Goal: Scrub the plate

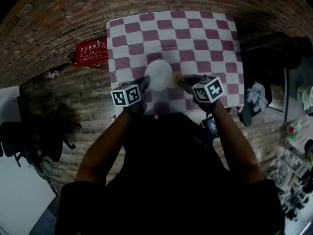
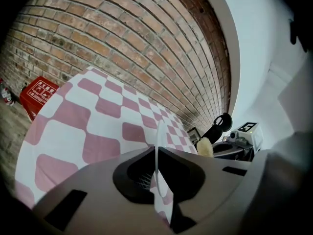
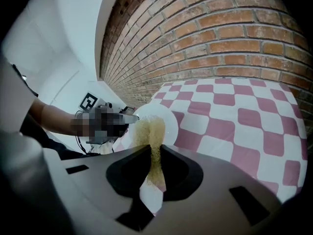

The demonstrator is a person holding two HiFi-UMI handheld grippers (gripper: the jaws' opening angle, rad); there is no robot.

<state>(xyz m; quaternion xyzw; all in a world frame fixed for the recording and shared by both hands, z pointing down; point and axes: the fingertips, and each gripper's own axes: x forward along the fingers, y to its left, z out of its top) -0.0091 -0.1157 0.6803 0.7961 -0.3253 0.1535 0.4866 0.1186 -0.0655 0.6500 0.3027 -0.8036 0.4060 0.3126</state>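
Note:
A white plate (image 1: 159, 74) is held over the pink-and-white checked tablecloth (image 1: 195, 38). My left gripper (image 1: 145, 83) is shut on the plate's near-left rim. In the left gripper view the plate (image 2: 158, 146) runs edge-on between the jaws of the left gripper (image 2: 156, 155). My right gripper (image 1: 189, 81) is shut on a tan scrub pad (image 1: 178, 81) that reaches the plate's right side. In the right gripper view the pad (image 3: 152, 138) rises from the right gripper (image 3: 155, 153) and lies against the plate (image 3: 168, 121).
The cloth-covered table (image 1: 122, 28) stands against a brick wall (image 1: 58, 13). A red box (image 1: 91, 53) sits to the table's left. A black chair (image 1: 29, 141) is at far left, and dark furniture (image 1: 274, 53) and clutter stand at right.

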